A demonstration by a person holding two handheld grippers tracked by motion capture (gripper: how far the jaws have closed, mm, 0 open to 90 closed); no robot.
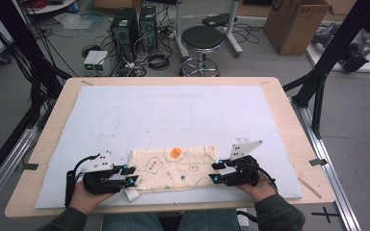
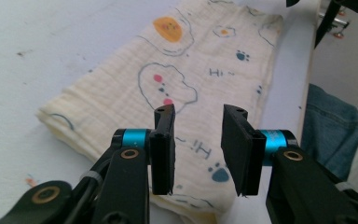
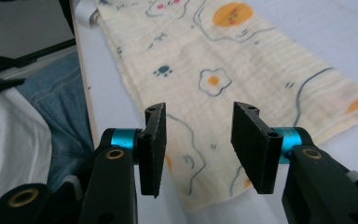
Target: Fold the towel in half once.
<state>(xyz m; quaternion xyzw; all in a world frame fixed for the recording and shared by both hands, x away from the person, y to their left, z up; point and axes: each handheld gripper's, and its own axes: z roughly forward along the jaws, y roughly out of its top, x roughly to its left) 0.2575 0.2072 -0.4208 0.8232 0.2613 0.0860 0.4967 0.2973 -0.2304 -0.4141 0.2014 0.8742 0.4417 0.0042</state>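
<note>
A cream cloth (image 1: 176, 167) printed with fried eggs, paw prints and clouds lies folded into a flat strip near the front edge of the white mat (image 1: 173, 115). My left gripper (image 1: 131, 174) hovers at the cloth's left end, its jaws apart with nothing pinched between them. In the left gripper view the cloth (image 2: 168, 98) lies below the left gripper (image 2: 198, 149). My right gripper (image 1: 216, 172) sits at the cloth's right end, jaws likewise apart. In the right gripper view the cloth (image 3: 223, 79) stretches away under the right gripper (image 3: 198, 149).
The mat covers a wooden table (image 1: 289, 110) whose front edge is close to the person's lap. A white label (image 1: 131, 194) sticks out at the cloth's near left corner. Behind the table stand a stool (image 1: 201, 48), computer towers (image 1: 134, 29) and a cardboard box (image 1: 296, 24).
</note>
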